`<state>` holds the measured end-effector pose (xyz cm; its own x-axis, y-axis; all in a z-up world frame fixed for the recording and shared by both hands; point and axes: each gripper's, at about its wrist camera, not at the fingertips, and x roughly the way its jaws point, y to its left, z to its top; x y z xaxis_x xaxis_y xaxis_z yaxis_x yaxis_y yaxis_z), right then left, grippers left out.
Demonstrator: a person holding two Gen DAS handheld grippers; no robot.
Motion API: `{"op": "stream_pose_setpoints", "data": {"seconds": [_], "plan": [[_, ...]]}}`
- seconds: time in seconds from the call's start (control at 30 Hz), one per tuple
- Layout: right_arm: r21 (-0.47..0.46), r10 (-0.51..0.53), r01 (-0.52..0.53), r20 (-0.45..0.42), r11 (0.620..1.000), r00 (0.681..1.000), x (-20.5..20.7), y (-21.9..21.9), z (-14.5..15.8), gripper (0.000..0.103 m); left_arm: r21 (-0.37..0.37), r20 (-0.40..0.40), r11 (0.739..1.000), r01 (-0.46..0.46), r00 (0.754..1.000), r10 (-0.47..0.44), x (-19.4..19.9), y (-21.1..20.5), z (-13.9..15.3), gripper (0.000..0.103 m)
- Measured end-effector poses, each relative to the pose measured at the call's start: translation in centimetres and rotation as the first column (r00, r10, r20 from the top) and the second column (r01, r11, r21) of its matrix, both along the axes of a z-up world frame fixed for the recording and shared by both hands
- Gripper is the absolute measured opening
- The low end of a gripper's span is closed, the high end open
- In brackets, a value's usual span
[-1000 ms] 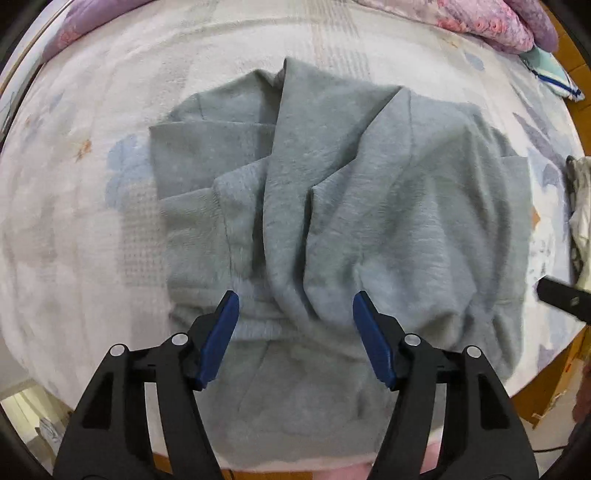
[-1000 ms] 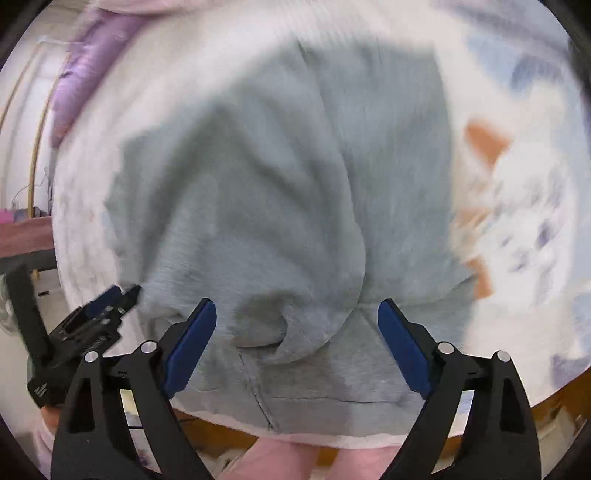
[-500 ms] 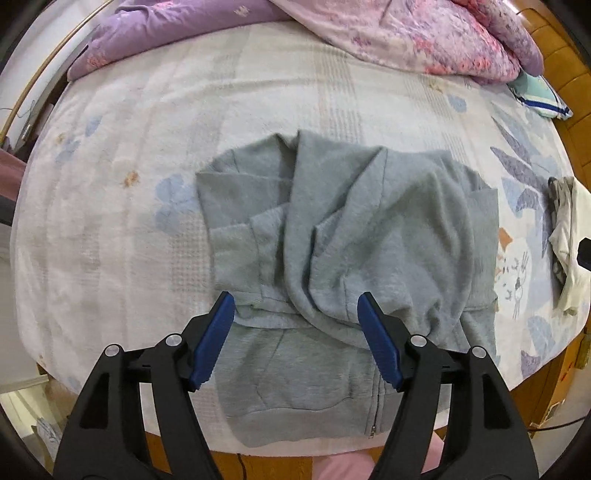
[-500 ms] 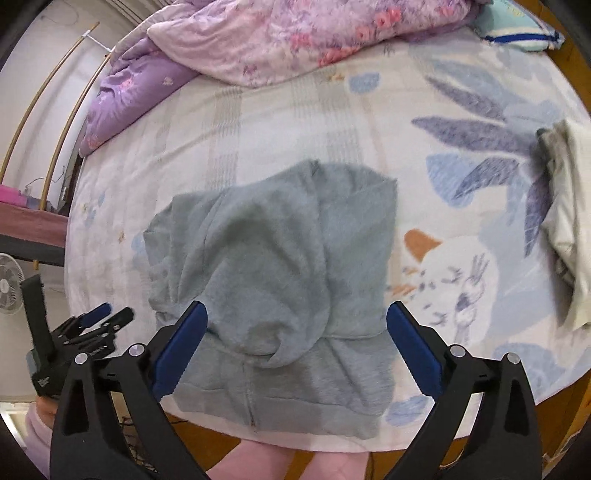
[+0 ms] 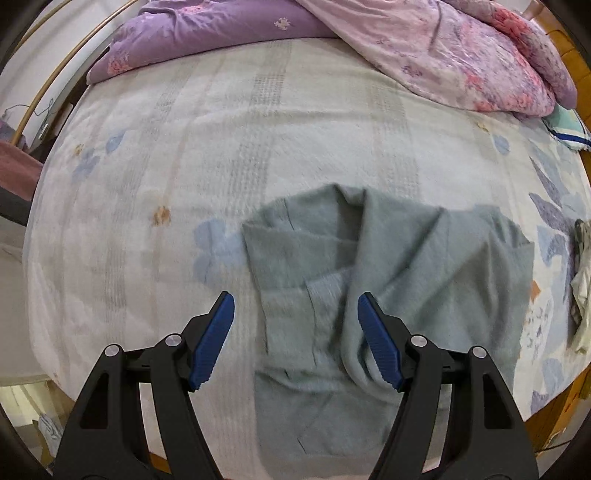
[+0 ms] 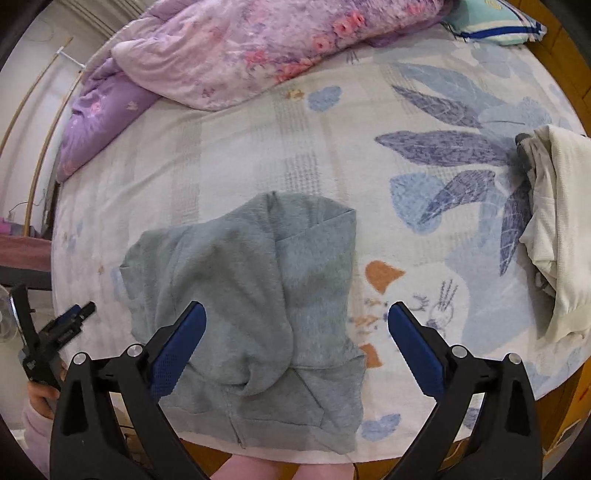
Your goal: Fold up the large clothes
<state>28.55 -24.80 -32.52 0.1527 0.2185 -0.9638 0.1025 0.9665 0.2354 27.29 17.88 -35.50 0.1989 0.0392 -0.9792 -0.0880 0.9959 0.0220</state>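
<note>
- The left gripper (image 5: 295,332) has its blue fingers (image 5: 214,336) spread apart over the bed, pinching nothing; the hoodie lies below them, untouched.
- The right gripper (image 6: 295,343) stands with its fingers (image 6: 413,347) at their widest, having just been opening, and nothing sits between them but air above the cloth.
- The grey hoodie (image 6: 251,295) lies part-folded on the bed (image 6: 258,147), near the edge closest to the person, sleeves drawn across the body and the zip hem toward that edge.
- In the left view the hoodie (image 5: 424,266) shows a thick fold running down its middle.
- A purple and pink quilt (image 6: 229,55) is heaped along the far side of the bed.
- A cream garment (image 6: 557,229) lies crumpled at the right edge, well apart from the hoodie.
- A striped pillow (image 6: 495,26) sits in the far right corner.
- From the right view, the left gripper (image 6: 55,332) shows at the lower left, held in a hand (image 6: 38,397) with a pink sleeve.
</note>
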Motion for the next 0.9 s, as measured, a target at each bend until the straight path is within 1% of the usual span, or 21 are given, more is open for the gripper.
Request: {"op": "stream_pose_setpoints", "data": {"seconds": [0.13, 0.2, 0.23, 0.3, 0.33, 0.37, 0.43, 0.47, 0.53, 0.57, 0.63, 0.67, 0.73, 0.83, 0.9], "plan": [[-0.013, -0.002, 0.002, -0.048, 1.0, 0.999, 2.0, -0.7, -2.2, 0.095, 0.0, -0.026, 1.0, 0.017, 1.0, -0.017, 2.8, 1.4, -1.4, 0.07], [-0.01, 0.0, -0.001, -0.063, 1.0, 0.998, 3.1, -0.9, -3.1, 0.095, -0.021, -0.052, 0.999, 0.03, 0.998, -0.031, 4.0, 2.0, -2.3, 0.072], [-0.004, 0.005, -0.006, -0.067, 1.0, 0.998, 3.5, -1.0, -3.5, 0.095, -0.032, -0.068, 0.999, 0.034, 0.997, -0.036, 4.6, 2.3, -2.9, 0.074], [0.013, 0.028, -0.027, -0.085, 1.0, 0.996, 4.7, -1.0, -4.7, 0.095, -0.053, -0.096, 0.997, 0.048, 0.994, -0.053, 5.8, 2.8, -4.0, 0.076], [0.022, 0.048, -0.046, -0.094, 0.999, 0.994, 5.2, -0.9, -5.2, 0.095, -0.055, -0.112, 0.997, 0.057, 0.992, -0.063, 6.3, 3.0, -4.6, 0.077], [0.049, 0.091, -0.086, -0.103, 0.995, 0.991, 5.8, -0.5, -6.0, 0.095, -0.06, -0.141, 0.996, 0.073, 0.987, -0.08, 6.9, 3.2, -5.5, 0.078], [0.092, 0.156, -0.146, -0.114, 0.985, 0.981, 6.7, 0.0, -7.1, 0.095, -0.084, -0.163, 0.993, 0.083, 0.982, -0.095, 7.7, 3.4, -6.7, 0.079], [0.114, 0.194, -0.179, -0.128, 0.977, 0.973, 7.3, 0.4, -8.1, 0.095, -0.097, -0.174, 0.992, 0.082, 0.98, -0.098, 7.9, 3.6, -7.3, 0.082], [0.103, 0.227, -0.212, -0.161, 0.972, 0.961, 8.1, 0.9, -9.5, 0.095, -0.13, -0.219, 0.989, 0.077, 0.97, -0.104, 8.9, 4.2, -9.2, 0.083], [0.087, 0.241, -0.229, -0.185, 0.97, 0.953, 8.8, 1.1, -10.7, 0.095, -0.132, -0.235, 0.989, 0.072, 0.967, -0.102, 9.2, 4.4, -9.8, 0.083], [0.086, 0.253, -0.24, -0.211, 0.967, 0.944, 9.6, 1.4, -12.1, 0.095, -0.151, -0.276, 0.986, 0.068, 0.955, -0.108, 10.0, 4.8, -11.4, 0.084], [0.088, 0.257, -0.243, -0.224, 0.966, 0.94, 10.0, 1.5, -12.9, 0.095, -0.149, -0.299, 0.987, 0.066, 0.948, -0.109, 10.4, 5.0, -12.4, 0.086], [0.077, 0.271, -0.26, -0.251, 0.963, 0.929, 11.0, 1.8, -14.3, 0.095, -0.143, -0.331, 0.987, 0.069, 0.937, -0.113, 10.9, 5.2, -13.6, 0.086], [0.072, 0.305, -0.297, -0.265, 0.952, 0.915, 12.2, 2.5, -16.0, 0.095, -0.152, -0.35, 0.984, 0.091, 0.926, -0.14, 11.7, 5.2, -14.9, 0.086], [0.045, 0.314, -0.314, -0.275, 0.948, 0.908, 13.0, 2.7, -17.3, 0.095, -0.176, -0.366, 0.979, 0.104, 0.916, -0.163, 12.1, 5.1, -15.7, 0.089]]}}
